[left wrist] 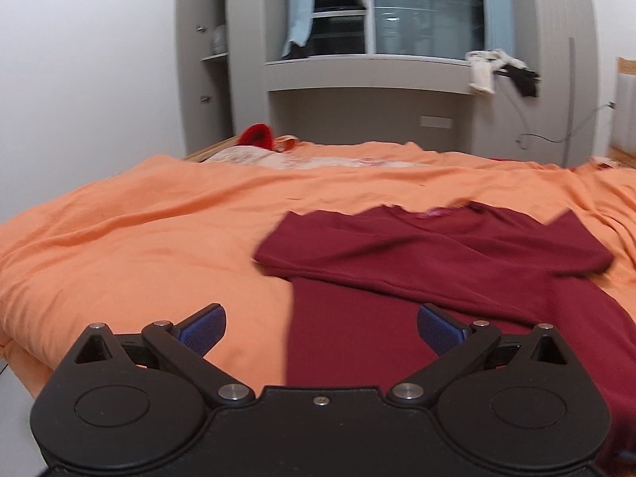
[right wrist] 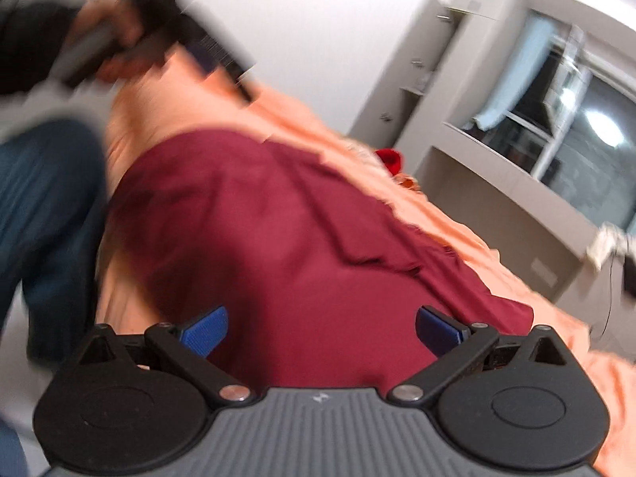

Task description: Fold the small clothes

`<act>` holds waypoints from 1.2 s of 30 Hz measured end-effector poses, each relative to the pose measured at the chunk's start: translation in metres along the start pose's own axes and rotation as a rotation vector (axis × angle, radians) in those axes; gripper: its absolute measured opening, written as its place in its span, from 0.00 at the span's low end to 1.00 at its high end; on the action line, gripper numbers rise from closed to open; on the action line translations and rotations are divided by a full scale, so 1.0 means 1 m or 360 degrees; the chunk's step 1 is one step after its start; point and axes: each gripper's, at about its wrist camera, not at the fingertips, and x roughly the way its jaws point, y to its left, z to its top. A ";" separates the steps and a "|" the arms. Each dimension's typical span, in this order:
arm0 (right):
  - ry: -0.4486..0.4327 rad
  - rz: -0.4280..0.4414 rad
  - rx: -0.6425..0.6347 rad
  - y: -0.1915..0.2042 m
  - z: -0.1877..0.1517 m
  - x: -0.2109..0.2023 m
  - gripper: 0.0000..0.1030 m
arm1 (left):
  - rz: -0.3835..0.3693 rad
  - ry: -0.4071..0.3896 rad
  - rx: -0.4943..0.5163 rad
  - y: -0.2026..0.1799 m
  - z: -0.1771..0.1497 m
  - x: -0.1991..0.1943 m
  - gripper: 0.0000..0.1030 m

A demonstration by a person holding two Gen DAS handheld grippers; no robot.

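A dark red T-shirt (left wrist: 429, 262) lies on the orange bedsheet (left wrist: 139, 238), its sleeves folded in across the body. My left gripper (left wrist: 321, 330) is open and empty, held above the shirt's left edge near the hem. In the right wrist view the same shirt (right wrist: 278, 238) fills the middle, blurred by motion. My right gripper (right wrist: 322, 332) is open and empty above the shirt. The other hand-held gripper (right wrist: 167, 20) shows blurred at the top left of that view.
A red item (left wrist: 257, 135) and a pale patterned pillow (left wrist: 254, 157) lie at the head of the bed. A grey windowsill (left wrist: 369, 75) with clothes hanging from it (left wrist: 501, 69) stands behind. The person's jeans-clad leg (right wrist: 43, 206) is at the bed's edge.
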 end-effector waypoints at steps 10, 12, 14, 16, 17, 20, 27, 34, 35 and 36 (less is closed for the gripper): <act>0.0240 -0.0157 -0.0575 0.075 -0.034 0.012 1.00 | -0.0126 0.0052 0.0063 -0.029 -0.029 -0.015 0.99; 0.0274 -0.0205 -0.0639 0.081 -0.039 0.017 1.00 | -0.0133 0.0052 0.0060 -0.028 -0.030 -0.018 0.99; 0.0290 -0.0245 -0.0711 0.087 -0.042 0.021 1.00 | -0.0136 0.0052 0.0061 -0.027 -0.031 -0.021 0.99; 0.0307 -0.0271 -0.0741 0.092 -0.045 0.021 1.00 | -0.0131 0.0051 0.0069 -0.027 -0.032 -0.025 0.99; 0.0321 -0.0281 -0.0749 0.093 -0.046 0.022 1.00 | -0.0129 0.0050 0.0075 -0.027 -0.033 -0.026 0.99; 0.0377 -0.0347 -0.0849 0.099 -0.054 0.025 1.00 | -0.0123 0.0043 0.0088 -0.028 -0.033 -0.032 0.99; 0.0327 -0.0519 -0.1153 0.125 -0.071 0.034 0.93 | -0.0145 0.0046 0.0076 -0.031 -0.036 -0.035 0.99; 0.0237 -0.0397 -0.1156 0.131 -0.058 0.019 0.41 | -0.0122 0.0000 0.0037 -0.025 -0.041 -0.043 0.99; 0.0224 -0.0380 -0.1163 0.132 -0.055 0.016 0.36 | -0.0119 -0.0010 0.0025 -0.023 -0.042 -0.045 0.99; 0.0217 -0.0363 -0.1164 0.131 -0.051 0.012 0.26 | -0.0119 -0.0020 0.0015 -0.021 -0.044 -0.047 0.99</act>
